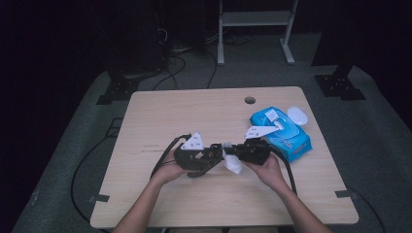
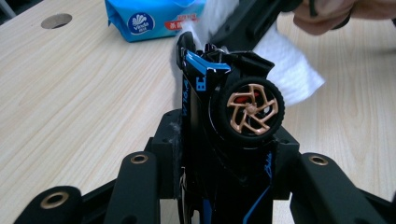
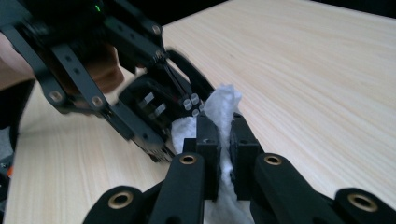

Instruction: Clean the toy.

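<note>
White wipe (image 3: 223,112) is clamped between the closed jaws of the right gripper (image 1: 245,151), its free end projecting past the tips. Directly ahead, touching the wipe, lies the toy car (image 2: 224,107), gripped by the left gripper (image 1: 206,156) above mid-table (image 1: 160,116). Car's long axis runs along the left jaws, nose toward the wipe. Wiping likely proceeds along that axis. Wipe pack (image 1: 284,133) lies beyond the right hand.

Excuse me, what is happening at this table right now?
A person is cleaning a toy car with two handheld grippers. The left gripper is shut on the black and blue toy car, held above the wooden table. The right gripper is shut on a white wipe and presses it against the car. A blue wipes pack lies nearby.
</note>
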Motion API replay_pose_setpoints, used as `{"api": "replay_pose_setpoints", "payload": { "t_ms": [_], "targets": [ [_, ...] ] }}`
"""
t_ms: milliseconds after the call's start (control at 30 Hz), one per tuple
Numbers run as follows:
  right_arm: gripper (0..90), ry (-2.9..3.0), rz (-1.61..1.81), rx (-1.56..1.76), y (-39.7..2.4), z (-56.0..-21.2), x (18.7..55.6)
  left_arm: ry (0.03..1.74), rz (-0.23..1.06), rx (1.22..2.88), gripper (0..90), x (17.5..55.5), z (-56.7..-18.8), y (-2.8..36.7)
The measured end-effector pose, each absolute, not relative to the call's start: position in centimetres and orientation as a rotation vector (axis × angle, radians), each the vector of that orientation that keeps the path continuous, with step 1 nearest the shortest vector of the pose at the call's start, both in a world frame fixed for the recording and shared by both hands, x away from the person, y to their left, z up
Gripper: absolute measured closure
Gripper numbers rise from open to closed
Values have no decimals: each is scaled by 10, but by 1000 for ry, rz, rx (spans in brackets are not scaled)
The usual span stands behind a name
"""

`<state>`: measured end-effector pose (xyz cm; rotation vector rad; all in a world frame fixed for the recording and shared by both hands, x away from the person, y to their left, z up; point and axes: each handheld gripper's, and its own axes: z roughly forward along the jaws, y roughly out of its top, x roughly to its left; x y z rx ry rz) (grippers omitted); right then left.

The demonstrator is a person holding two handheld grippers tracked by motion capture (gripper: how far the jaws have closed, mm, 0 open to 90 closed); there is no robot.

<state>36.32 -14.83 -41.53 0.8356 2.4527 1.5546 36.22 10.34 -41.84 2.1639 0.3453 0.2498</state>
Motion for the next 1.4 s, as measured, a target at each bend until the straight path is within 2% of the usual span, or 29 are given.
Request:
{"api": "replay_pose_setpoints", "payload": {
  "t_ms": [167, 467, 833, 1100, 1400],
  "targets": [
    [848, 2472, 1540, 858, -150, -422, 365, 351, 251, 2170, 573, 364, -417, 104],
    [848, 2428, 1586, 826, -150, -405, 364, 335, 230, 2220, 573, 375, -418, 92],
    [848, 2423, 1582, 909, -163, -417, 370, 328, 236, 2381, 572, 396, -433, 77],
    [848, 2425, 1578, 913, -164, -418, 369, 328, 195, 2486, 569, 401, -437, 70],
    [848, 2420, 1585, 901, -163, -417, 369, 362, 174, 2381, 524, 400, -427, 82]
  ]
}}
